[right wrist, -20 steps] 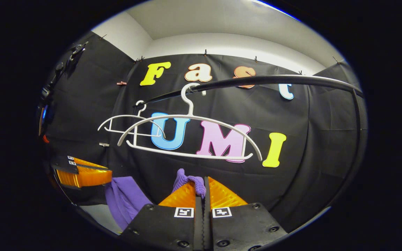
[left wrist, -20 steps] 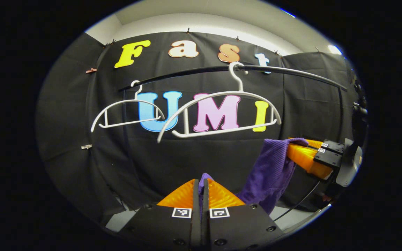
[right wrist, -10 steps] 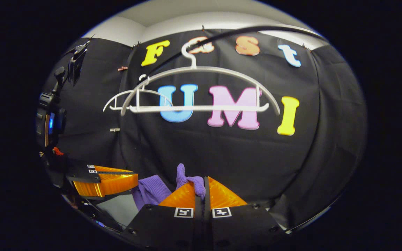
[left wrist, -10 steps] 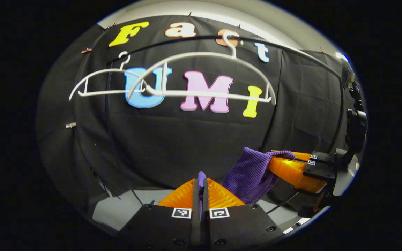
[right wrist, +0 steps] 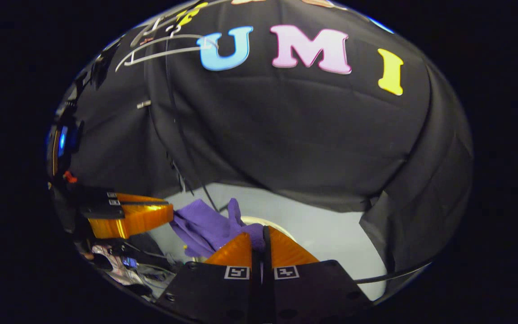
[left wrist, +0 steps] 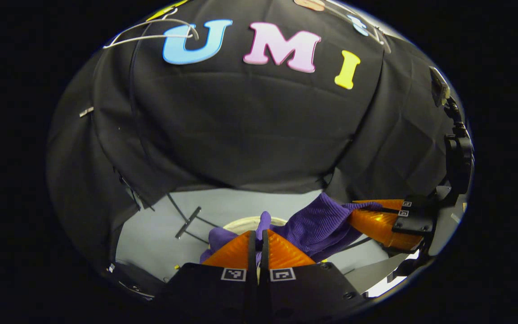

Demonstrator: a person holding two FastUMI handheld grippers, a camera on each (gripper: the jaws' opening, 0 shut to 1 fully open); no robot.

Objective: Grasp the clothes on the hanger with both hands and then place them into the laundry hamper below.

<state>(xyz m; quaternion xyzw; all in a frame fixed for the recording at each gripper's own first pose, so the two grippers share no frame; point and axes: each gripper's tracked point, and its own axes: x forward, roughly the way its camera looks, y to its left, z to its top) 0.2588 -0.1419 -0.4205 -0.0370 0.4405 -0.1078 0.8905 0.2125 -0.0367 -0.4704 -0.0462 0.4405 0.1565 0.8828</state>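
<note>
A purple knit garment (left wrist: 317, 227) hangs stretched between my two grippers, off the hanger. In the left gripper view my left gripper (left wrist: 258, 233) is shut on one bunched end of it, and my right gripper (left wrist: 354, 212) grips the other end at the right. In the right gripper view my right gripper (right wrist: 261, 231) is shut on a fold of the garment (right wrist: 200, 225), with my left gripper (right wrist: 170, 213) at the left. Just beyond the fingertips lies the pale round rim of the hamper (left wrist: 243, 222) (right wrist: 265, 220), partly hidden by the cloth.
A bare white hanger (left wrist: 151, 33) (right wrist: 160, 45) hangs high at the top left. The rack's thin black pole (right wrist: 182, 148) and its foot (left wrist: 188, 222) stand on the grey floor (left wrist: 223, 202). Cables and clutter (right wrist: 119, 263) lie at the lower left.
Both grippers have come down with the garment held between them. The hangers and rail slid up toward the top edge, and the floor and hamper rim came into view.
</note>
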